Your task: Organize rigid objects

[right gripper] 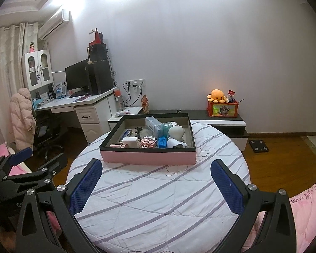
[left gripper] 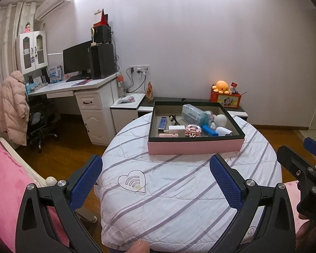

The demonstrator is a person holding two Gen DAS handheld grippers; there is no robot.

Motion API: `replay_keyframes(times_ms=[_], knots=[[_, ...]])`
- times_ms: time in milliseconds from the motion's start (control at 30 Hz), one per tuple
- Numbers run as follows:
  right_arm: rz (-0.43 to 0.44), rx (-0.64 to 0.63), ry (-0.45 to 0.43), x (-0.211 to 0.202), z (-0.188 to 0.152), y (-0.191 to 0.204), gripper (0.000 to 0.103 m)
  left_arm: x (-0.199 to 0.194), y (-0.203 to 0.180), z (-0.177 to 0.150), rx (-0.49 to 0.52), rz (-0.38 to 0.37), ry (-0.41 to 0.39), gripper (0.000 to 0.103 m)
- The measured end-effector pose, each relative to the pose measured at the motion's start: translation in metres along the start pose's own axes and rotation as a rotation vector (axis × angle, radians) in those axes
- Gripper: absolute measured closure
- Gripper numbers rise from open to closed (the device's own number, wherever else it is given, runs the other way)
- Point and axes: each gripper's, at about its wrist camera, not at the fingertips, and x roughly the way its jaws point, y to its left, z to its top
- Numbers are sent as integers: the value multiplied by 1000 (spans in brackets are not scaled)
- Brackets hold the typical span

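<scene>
Left wrist view
Left gripper [left gripper: 155,181]: jaws spread wide and holding nothing — it hangs over the striped quilt [left gripper: 179,200], on the near side of the pink box [left gripper: 194,145].
Right gripper [left gripper: 311,164]: seen at the right edge, to the right of the pink box; from here I cannot tell how its jaws stand.
Pink box: sits on the far part of the quilt-covered round table, dark rim, open top.
Box contents: a clear plastic case [left gripper: 192,112] at the back, a white charger block [left gripper: 176,129] near the front wall, a pink brick model [left gripper: 192,130] just right of it, a blue cylinder [left gripper: 209,130] further right, a white round figure [left gripper: 220,120] behind that cylinder.
Beyond the box: an orange plush octopus [left gripper: 221,86] on a red crate by the wall.

Right wrist view
Right gripper [right gripper: 155,184]: jaws released, wide apart, nothing between them — low over the quilt, in front of the pink box.
Left gripper: at the left edge, well left of the pink box, over pink bedding.
Box contents: charger block, brick model and a blue piece side by side along the front wall.
</scene>
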Motion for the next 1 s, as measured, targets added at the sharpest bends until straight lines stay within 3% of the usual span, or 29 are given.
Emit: replay_keyframes(times_ms=[367,600,1000], knots=[[-1,-2,4,1,-1,1,0,1,9,-1,-43,-42,13,0],[1,-3,14,5,-3,2,0,2,9,0,-26,-8,2,0],[6,-3,21,7,-4,2,0,9,16,-1,-38,-39,10,0]])
